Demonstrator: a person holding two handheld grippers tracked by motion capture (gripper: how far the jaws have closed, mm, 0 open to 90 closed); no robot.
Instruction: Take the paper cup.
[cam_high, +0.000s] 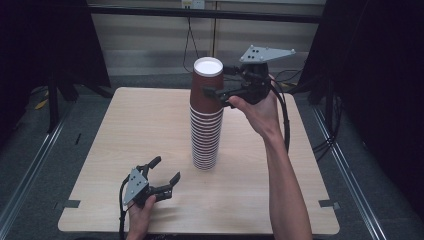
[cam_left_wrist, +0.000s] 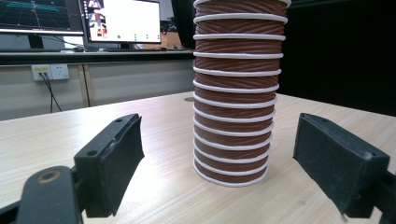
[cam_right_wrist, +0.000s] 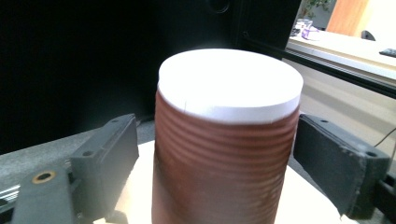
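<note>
Cups first, from the high view: your right gripper (cam_high: 216, 95) is up at the top of the stack of brown paper cups (cam_high: 205, 135), its jaws set to either side of the top cup (cam_high: 207, 82), which sits upside down with its white base facing up. That cup stands between the jaws, right at the tips. The stack itself rests on the wooden table (cam_high: 125, 130), directly below your right claw. Your left gripper (cam_high: 165, 177) lies low near the table's front edge, jaws spread with nothing between them, and the stack stands ahead of it, well apart from the tips.

Over to the left gripper view: your two black pads (cam_left_wrist: 119, 154) stand wide apart, nothing pinched. The stack of cups (cam_left_wrist: 236, 93) rises ahead of the claw, between the lines of the two jaws but beyond them, white rims ringing the ribbed brown walls. It touches neither pad. Monitors (cam_left_wrist: 121, 21) glow behind, far past the table edge.

Now the right gripper view: the top cup (cam_right_wrist: 224, 154) sits square between your jaws, white base (cam_right_wrist: 229, 84) up. Your left-hand pad (cam_right_wrist: 114, 158) lies just beside the cup wall and your right-hand pad (cam_right_wrist: 336, 158) is at the wall too. The picture is blurred, so you cannot tell whether the pads truly press.
</note>
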